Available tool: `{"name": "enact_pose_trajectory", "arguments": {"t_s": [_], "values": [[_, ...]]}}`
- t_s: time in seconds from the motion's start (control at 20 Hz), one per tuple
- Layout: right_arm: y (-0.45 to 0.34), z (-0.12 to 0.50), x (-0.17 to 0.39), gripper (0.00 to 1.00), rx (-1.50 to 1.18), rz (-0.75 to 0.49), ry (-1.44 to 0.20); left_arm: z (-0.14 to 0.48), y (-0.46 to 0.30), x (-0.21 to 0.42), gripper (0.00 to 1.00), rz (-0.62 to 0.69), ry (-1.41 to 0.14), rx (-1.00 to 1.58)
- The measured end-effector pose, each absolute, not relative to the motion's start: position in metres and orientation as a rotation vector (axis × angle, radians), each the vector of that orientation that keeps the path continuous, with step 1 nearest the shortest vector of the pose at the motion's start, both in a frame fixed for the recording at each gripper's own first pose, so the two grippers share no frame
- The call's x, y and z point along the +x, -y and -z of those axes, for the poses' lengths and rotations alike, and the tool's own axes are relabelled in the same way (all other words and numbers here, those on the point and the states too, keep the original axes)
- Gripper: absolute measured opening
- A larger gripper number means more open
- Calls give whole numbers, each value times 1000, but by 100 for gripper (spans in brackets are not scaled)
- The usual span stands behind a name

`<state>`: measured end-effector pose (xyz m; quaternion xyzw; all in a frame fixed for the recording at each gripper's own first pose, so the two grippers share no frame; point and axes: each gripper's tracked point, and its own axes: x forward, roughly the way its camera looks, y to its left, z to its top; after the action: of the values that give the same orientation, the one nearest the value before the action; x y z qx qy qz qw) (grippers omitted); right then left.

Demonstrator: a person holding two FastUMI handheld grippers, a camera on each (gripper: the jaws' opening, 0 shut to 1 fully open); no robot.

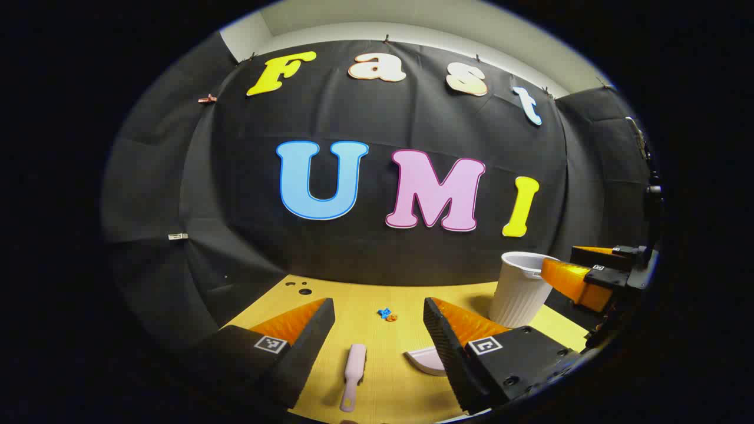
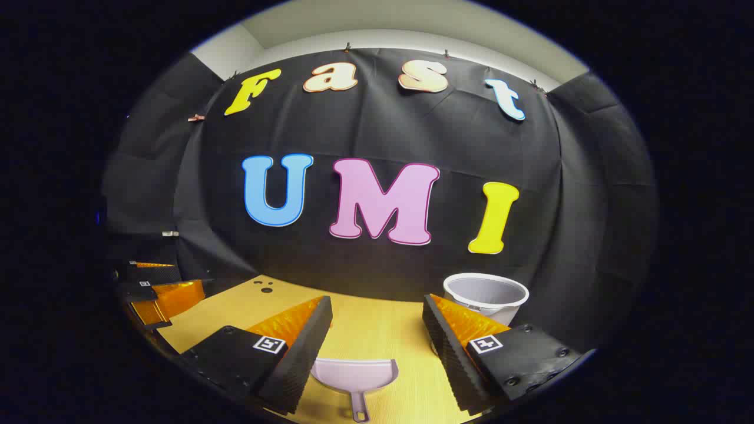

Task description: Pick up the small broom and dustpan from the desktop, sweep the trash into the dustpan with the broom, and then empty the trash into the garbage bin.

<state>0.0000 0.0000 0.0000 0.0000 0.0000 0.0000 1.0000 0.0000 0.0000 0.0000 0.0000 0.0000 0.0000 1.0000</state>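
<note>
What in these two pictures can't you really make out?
- Dustpan, left gripper view: mostly hidden behind the left gripper's own finger.
- Trash, left gripper view: too small to tell what the blue and orange bits are.
- Bin, right gripper view: its lower part is hidden behind the right gripper's finger.
- Broom, left gripper view: bristles not visible.

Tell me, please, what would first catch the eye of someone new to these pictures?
Probably the yellow desktop with its few pale things: a pink small broom lying between the open fingers of the left gripper, and a dustpan lying between those of the open right gripper. A tiny heap of blue and orange trash sits beyond the broom, and a white ribbed garbage bin stands at the desk's far right.
</note>
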Motion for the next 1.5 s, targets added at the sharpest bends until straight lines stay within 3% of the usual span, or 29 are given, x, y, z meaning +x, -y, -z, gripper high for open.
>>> {"name": "enact_pose_trajectory", "arguments": {"t_s": [0.85,1.5], "values": [[-14,53,32,98,86,-71,-160,51,-21,26,96,-9,-185,-5],[4,86,48,98,99,-38,-250,204,-50,55,96,-8,-698,24]]}}
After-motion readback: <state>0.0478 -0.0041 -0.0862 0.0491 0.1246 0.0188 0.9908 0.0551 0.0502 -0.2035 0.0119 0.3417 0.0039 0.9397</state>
